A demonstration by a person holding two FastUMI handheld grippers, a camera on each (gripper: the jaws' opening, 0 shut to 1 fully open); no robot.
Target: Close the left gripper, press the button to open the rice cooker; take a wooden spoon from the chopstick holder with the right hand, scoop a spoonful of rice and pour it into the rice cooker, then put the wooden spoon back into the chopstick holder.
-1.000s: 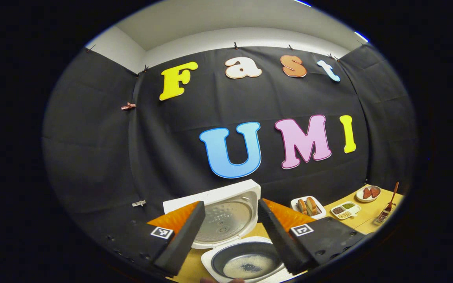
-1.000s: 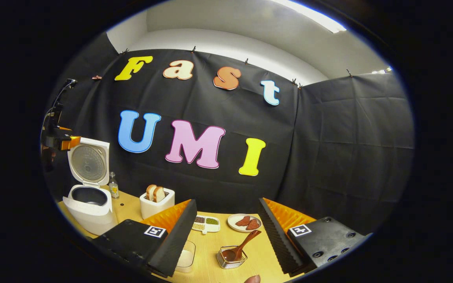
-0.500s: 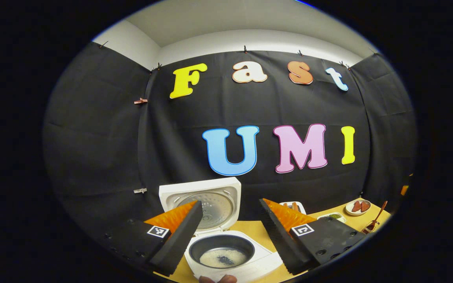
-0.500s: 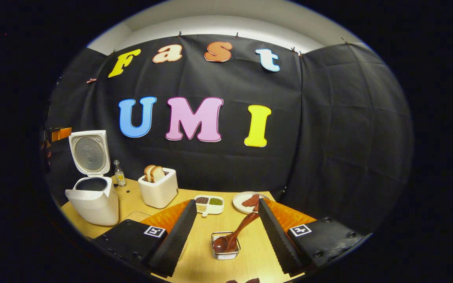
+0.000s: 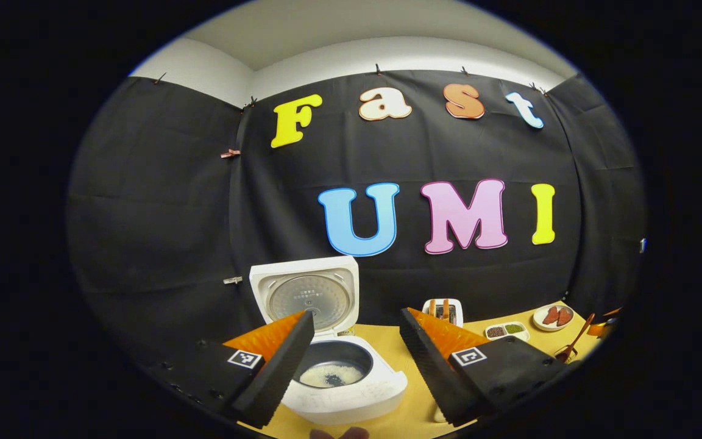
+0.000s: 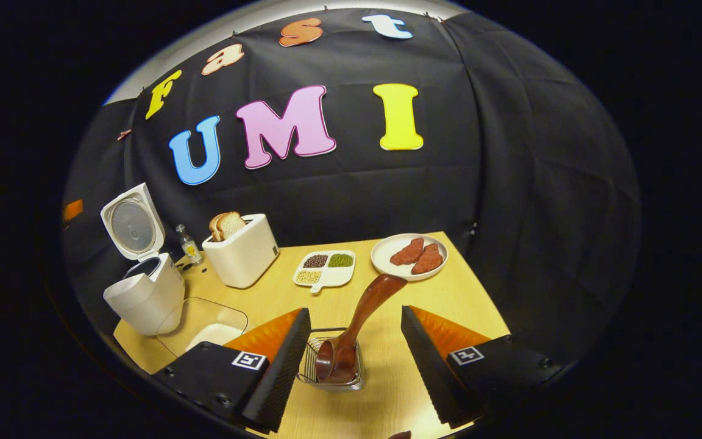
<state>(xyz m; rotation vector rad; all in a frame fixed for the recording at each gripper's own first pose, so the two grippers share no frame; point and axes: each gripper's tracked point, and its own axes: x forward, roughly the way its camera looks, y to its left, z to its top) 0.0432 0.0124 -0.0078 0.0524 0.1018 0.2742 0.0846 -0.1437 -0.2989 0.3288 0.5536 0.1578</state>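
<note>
Right gripper view, right gripper spread, wooden spoon bowl half-hidden in chopstick holder.

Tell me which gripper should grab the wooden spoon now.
Right. The right gripper is open with the wooden spoon in the chopstick holder between its fingers; the left gripper faces the open rice cooker.
</note>
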